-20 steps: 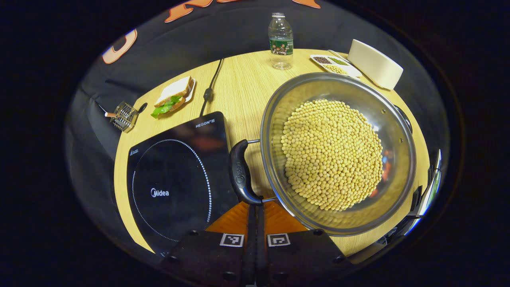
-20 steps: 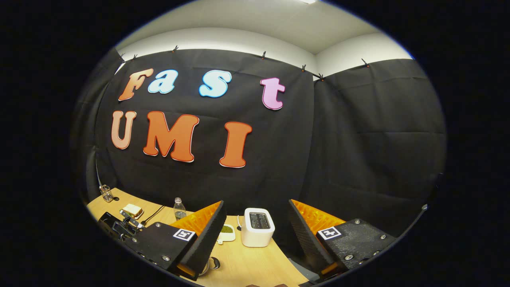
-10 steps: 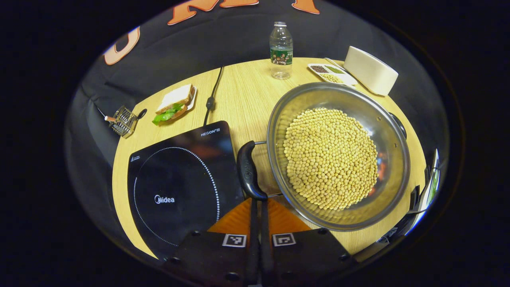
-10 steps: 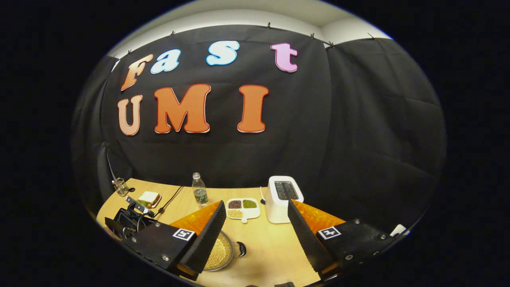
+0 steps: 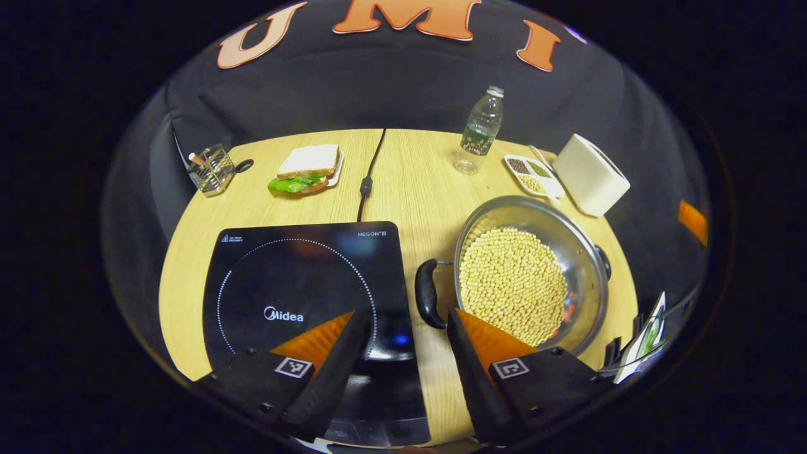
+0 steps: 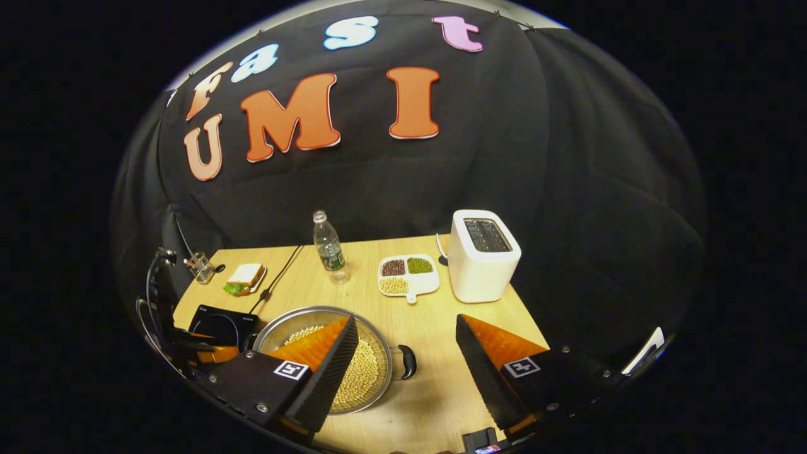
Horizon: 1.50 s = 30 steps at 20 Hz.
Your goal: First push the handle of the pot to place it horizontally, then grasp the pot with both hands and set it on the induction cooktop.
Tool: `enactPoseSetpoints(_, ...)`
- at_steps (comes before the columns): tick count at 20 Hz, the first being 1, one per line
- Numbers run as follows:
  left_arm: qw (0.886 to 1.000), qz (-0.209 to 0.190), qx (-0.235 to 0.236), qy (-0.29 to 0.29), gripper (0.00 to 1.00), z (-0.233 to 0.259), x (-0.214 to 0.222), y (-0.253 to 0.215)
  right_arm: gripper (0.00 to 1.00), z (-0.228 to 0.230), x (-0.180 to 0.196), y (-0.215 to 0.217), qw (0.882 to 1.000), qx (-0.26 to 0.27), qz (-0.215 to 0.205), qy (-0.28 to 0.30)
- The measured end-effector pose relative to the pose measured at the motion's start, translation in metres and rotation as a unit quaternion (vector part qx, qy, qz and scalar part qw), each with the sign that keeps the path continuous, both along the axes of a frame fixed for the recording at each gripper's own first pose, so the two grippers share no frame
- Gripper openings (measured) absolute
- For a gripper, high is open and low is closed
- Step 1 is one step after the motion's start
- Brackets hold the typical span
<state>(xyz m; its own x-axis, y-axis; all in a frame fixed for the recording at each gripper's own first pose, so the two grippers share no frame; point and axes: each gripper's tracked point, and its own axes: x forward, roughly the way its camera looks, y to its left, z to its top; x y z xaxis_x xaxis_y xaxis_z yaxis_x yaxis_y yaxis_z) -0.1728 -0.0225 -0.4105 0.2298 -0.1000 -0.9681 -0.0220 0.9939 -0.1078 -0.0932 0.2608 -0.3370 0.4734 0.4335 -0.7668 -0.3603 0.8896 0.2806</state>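
A steel pot full of pale yellow beans sits on the wooden table, right of the black induction cooktop. Its near black handle lies between pot and cooktop; the far handle peeks out at the right rim. My left gripper stands open, raised above the table, just short of the near handle and touching nothing. In the right gripper view the pot sits at lower left with its handle pointing right. My right gripper is open above that handle, holding nothing.
At the table's back are a water bottle, a divided dish of grains, a white toaster, a sandwich on a plate and a small wire holder. The cooktop's cord runs to the far edge.
My left gripper has opened and pulled back and up from the pot's handle, which it touched while shut. My right gripper has tilted down, bringing the table and pot into sight.
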Motion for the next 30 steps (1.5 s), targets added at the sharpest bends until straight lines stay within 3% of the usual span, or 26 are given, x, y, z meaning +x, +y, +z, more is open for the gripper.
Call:
enactPoseSetpoints(2, 1.000, 0.004, -0.005, 0.006, 0.96, -0.004, 0.003, -0.004, 0.97, -0.021, -0.009, 0.011, 1.000, -0.006, 0.019, 0.024)
enactPoseSetpoints(10, 0.999, -0.011, -0.022, 0.026, 0.99, -0.033, 0.011, -0.041, 0.96, -0.094, -0.045, 0.038, 0.988, -0.045, 0.084, 0.119)
enactPoseSetpoints(18, 0.999, -0.017, -0.016, 0.033, 0.99, -0.060, 0.020, -0.046, 0.94, -0.139, -0.056, 0.040, 0.978, -0.088, 0.112, 0.154)
enactPoseSetpoints(21, 0.999, -0.027, -0.010, 0.036, 0.91, -0.068, 0.022, -0.048, 0.86, -0.151, -0.056, 0.043, 0.975, -0.097, 0.112, 0.166)
enactPoseSetpoints(27, 0.998, -0.047, 0.009, 0.042, 0.76, -0.083, 0.027, -0.053, 0.84, -0.175, -0.053, 0.038, 0.971, -0.123, 0.110, 0.175)
enactPoseSetpoints(28, 0.998, -0.053, 0.013, 0.042, 0.80, -0.087, 0.027, -0.054, 0.83, -0.181, -0.053, 0.035, 0.969, -0.131, 0.110, 0.179)
enactPoseSetpoints(30, 0.998, -0.049, 0.021, 0.038, 0.76, -0.093, 0.030, -0.053, 0.76, -0.189, -0.058, 0.031, 0.966, -0.137, 0.108, 0.193)
